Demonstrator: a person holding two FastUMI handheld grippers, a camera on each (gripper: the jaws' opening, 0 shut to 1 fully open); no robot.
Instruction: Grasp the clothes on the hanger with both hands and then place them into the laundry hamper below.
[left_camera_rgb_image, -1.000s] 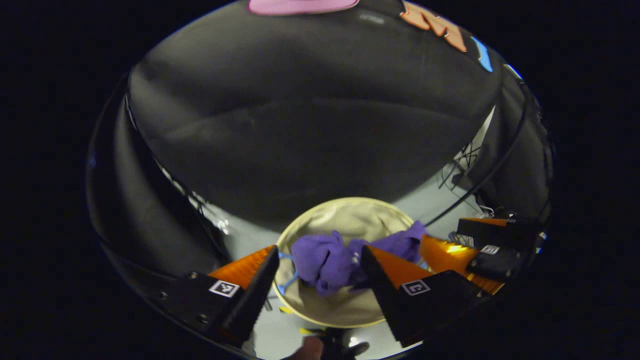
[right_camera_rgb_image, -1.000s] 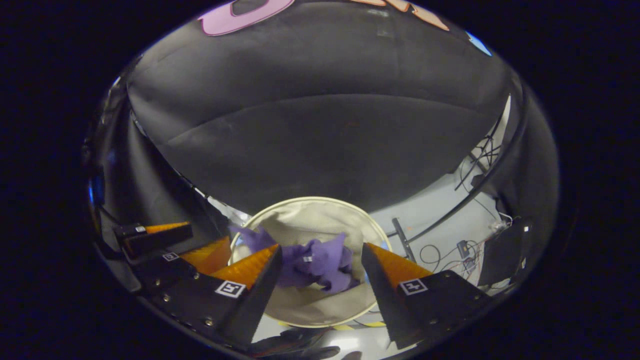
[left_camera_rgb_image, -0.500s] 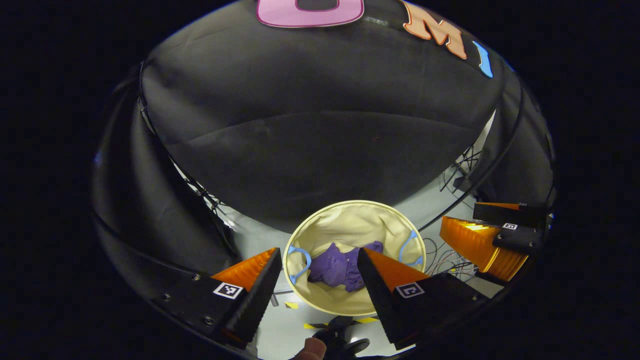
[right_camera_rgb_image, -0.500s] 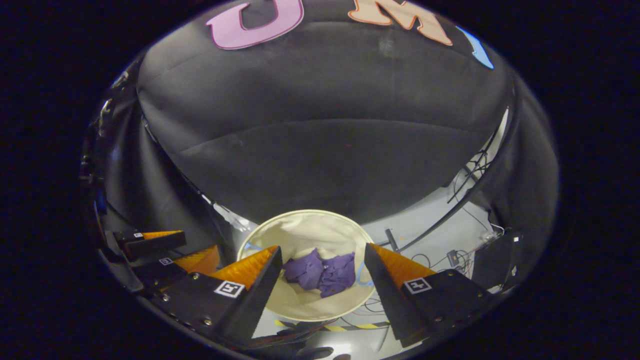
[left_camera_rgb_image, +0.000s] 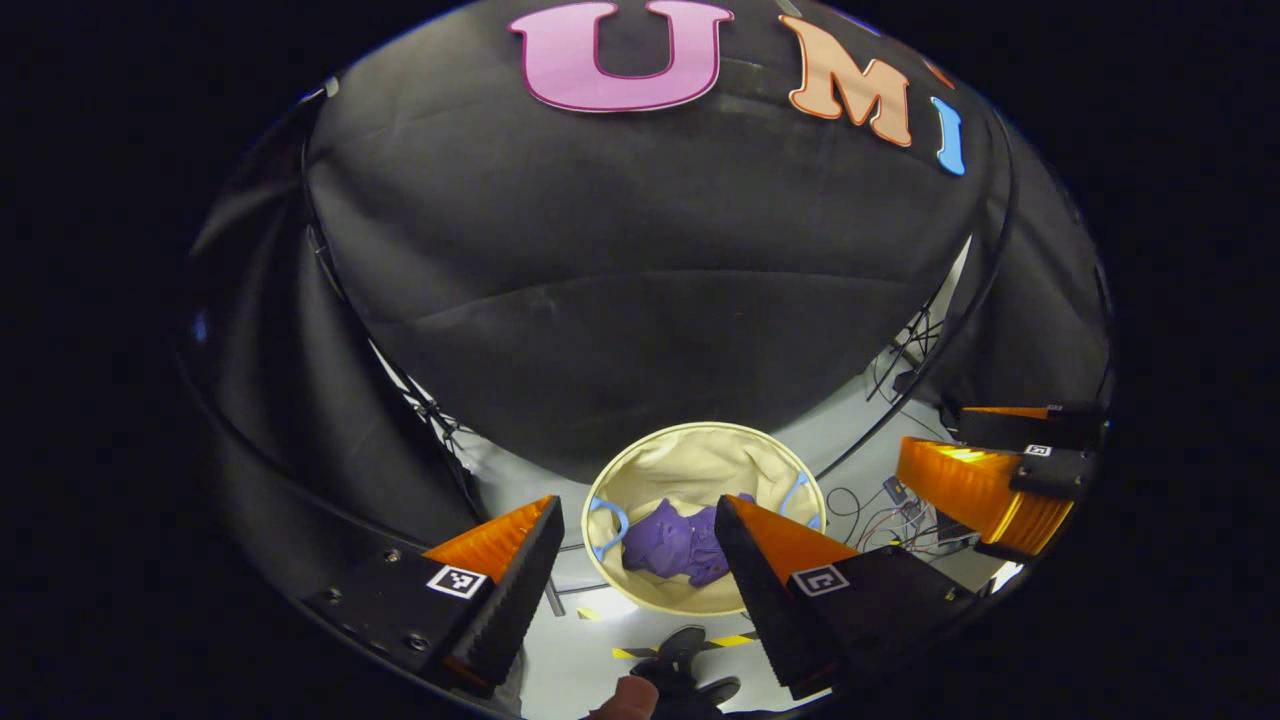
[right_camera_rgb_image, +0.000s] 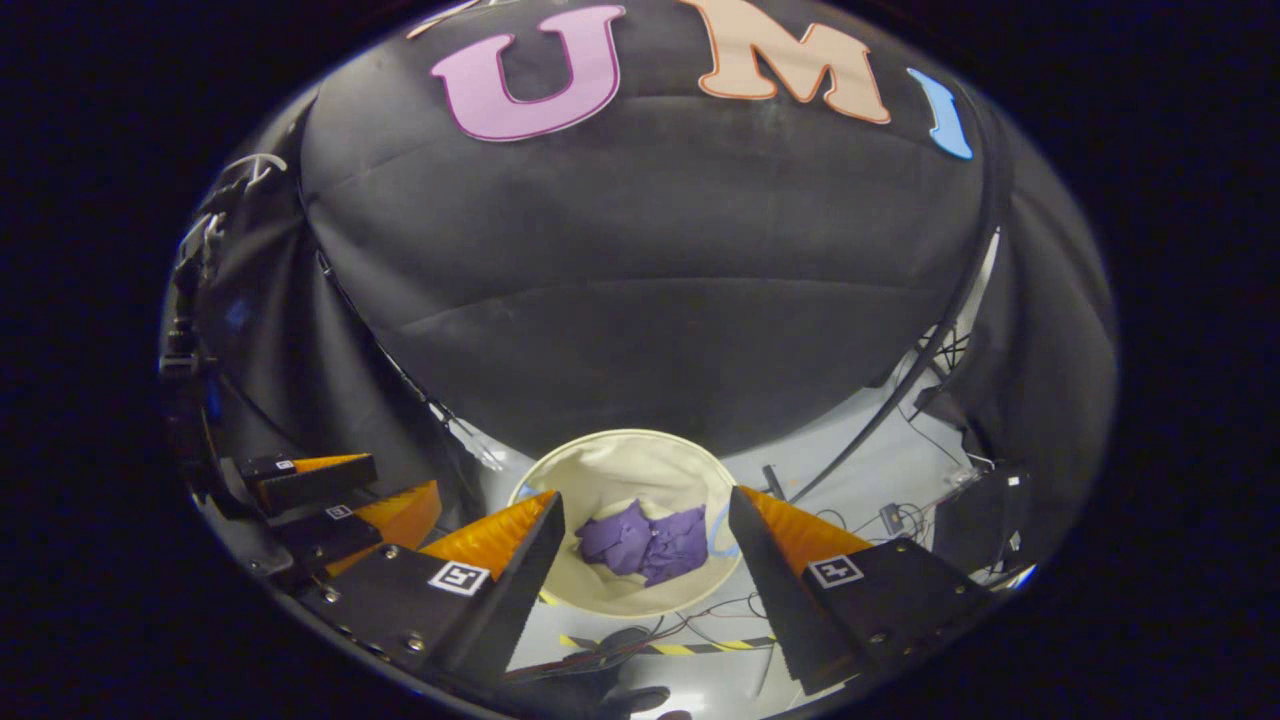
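Booth: black cloth wall (left_camera_rgb_image: 650, 260) hangs behind a pale grey floor (left_camera_rgb_image: 575, 660), where thin loose cables (left_camera_rgb_image: 880, 515) trail and a strip of yellow-and-black striped tape (left_camera_rgb_image: 735, 640) lies.

Left gripper view, hamper: round cream fabric laundry hamper (left_camera_rgb_image: 700, 450) with light blue loop handles stands on the floor, seen from above.

Left gripper view, clothes: crumpled purple garment (left_camera_rgb_image: 675, 545) lies inside the hamper, on its bottom, touching neither gripper.

Left gripper view, left gripper: left gripper (left_camera_rgb_image: 635, 520) hovers above the hamper, its two fingers spread wide apart with nothing between them.

Left gripper view, right gripper: right gripper (left_camera_rgb_image: 985, 470) shows at the right edge, well apart from the hamper; whether its fingers are apart cannot be told from here.

Left gripper view, person: a fingertip (left_camera_rgb_image: 625, 700) shows at the bottom edge.

Right gripper view, hamper: the same cream hamper (right_camera_rgb_image: 620, 460) sits on the floor (right_camera_rgb_image: 850, 480) between this gripper's two fingers as seen.

Right gripper view, clothes: the purple garment (right_camera_rgb_image: 645, 540) rests bunched at the hamper's bottom.

Right gripper view, right gripper: the right gripper (right_camera_rgb_image: 645, 515) hangs above the hamper, fingers wide apart and empty.

Right gripper view, left gripper: the left gripper (right_camera_rgb_image: 335, 495) shows at the lower left, beside the hamper and clear of it.

Right gripper view, floor: striped tape (right_camera_rgb_image: 690, 648) and cables (right_camera_rgb_image: 900, 520) lie near the hamper.
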